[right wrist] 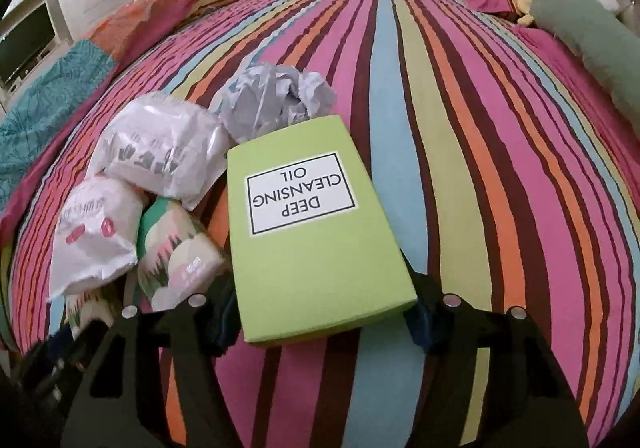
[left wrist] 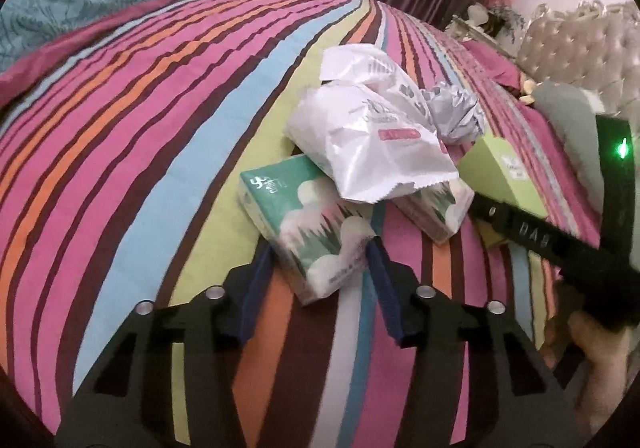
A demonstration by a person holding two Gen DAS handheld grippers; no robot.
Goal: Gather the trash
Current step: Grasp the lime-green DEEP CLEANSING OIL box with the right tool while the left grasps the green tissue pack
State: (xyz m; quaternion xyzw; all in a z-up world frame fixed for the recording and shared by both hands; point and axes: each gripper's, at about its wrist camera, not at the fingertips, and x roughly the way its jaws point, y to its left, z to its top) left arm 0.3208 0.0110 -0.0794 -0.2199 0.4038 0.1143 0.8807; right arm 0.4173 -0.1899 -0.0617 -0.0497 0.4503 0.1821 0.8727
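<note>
Green: two tissue packs (left wrist: 308, 224), one box (right wrist: 308, 224)

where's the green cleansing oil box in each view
Left wrist view: the green box sits at the right, partly behind the right gripper's black body, its near end hidden.
Right wrist view: the green box fills the centre, label upside down, its near end between the right gripper fingers.
Shared landmark: the crumpled paper ball, just beyond the box's far end.

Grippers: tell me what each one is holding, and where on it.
Left gripper pinches the near end of a tissue pack. Right gripper clamps the near end of the green box by its sides.
</note>
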